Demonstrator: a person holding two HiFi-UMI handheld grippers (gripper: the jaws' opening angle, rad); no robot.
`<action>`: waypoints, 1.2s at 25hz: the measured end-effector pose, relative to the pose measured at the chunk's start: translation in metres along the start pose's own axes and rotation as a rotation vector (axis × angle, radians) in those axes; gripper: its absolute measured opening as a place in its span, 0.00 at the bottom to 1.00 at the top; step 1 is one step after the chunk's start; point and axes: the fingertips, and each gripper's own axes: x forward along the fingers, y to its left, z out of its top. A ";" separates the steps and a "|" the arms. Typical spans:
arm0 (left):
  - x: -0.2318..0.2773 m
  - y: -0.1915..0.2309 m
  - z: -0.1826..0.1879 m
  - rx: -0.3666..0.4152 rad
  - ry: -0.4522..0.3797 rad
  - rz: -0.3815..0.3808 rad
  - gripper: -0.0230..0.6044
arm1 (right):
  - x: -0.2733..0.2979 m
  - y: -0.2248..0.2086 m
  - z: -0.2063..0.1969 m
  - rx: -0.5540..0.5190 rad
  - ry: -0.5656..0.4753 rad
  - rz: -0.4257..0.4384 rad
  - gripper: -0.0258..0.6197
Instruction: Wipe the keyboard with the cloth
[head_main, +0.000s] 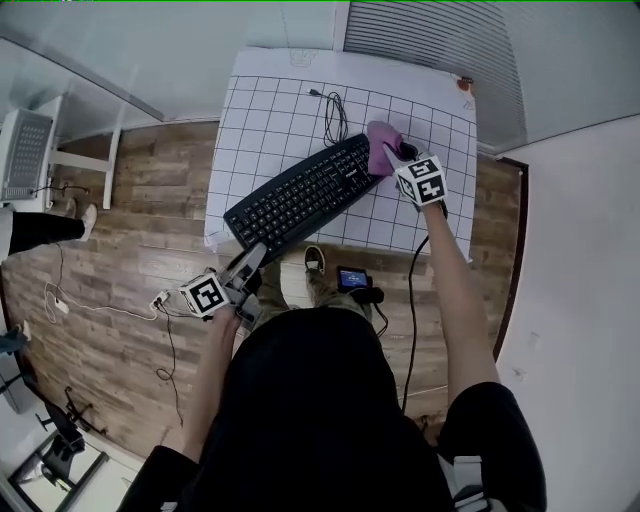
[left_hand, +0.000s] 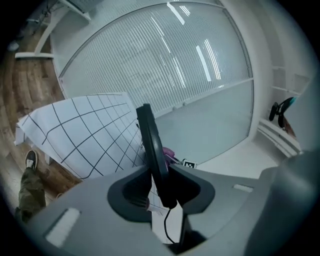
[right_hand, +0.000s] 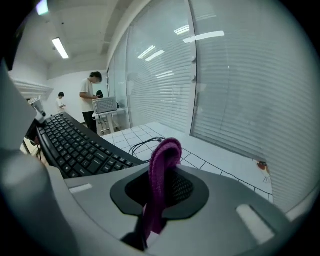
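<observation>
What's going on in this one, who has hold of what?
A person works with a gripper in each hand at a table covered by a gridded sheet. The left gripper is clamped on the near left end of the black keyboard. The right gripper pinches a purple cloth and has it at the keyboard's far right end, beside the coiled cable. Whether the cloth is pressing on the keys can't be told.
</observation>
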 end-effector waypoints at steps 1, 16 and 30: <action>0.000 -0.004 0.001 0.017 0.005 0.022 0.20 | 0.008 -0.005 -0.001 0.018 0.024 -0.003 0.13; 0.005 -0.026 0.010 0.066 0.028 0.089 0.21 | 0.028 -0.057 -0.002 -0.087 0.151 -0.385 0.13; 0.009 -0.031 0.003 0.074 0.040 0.086 0.22 | 0.078 0.017 -0.040 0.023 0.250 0.041 0.14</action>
